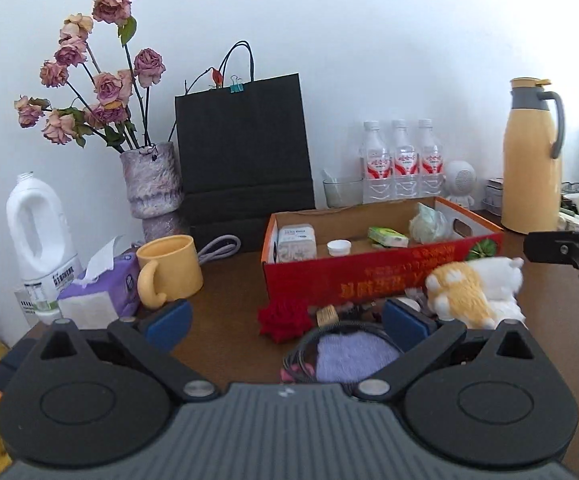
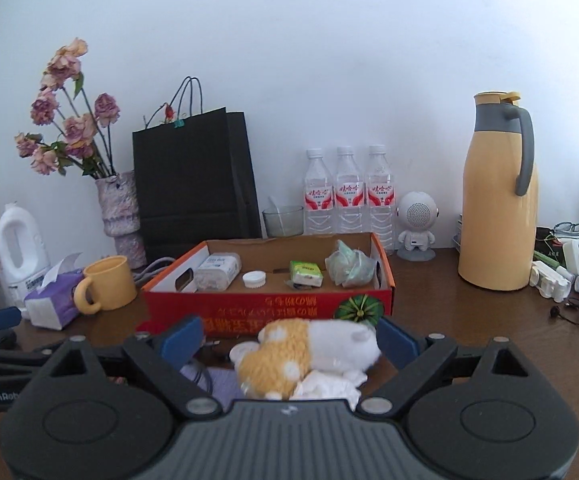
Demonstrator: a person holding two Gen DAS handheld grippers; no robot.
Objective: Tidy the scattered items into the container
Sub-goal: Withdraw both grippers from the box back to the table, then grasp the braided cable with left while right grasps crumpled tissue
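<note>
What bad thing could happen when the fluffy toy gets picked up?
The right tool is open around the plush toy, which lies on a white crumpled tissue; that might get pinched too. The left tool is close beside it over the cable pile, so the two could bump.

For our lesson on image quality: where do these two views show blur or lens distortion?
Left wrist view: the plush toy is smeared by motion blur, and dark fisheye corners curve the frame. Right wrist view: the plush toy is soft too, while the yellow jug stays sharp.
</note>
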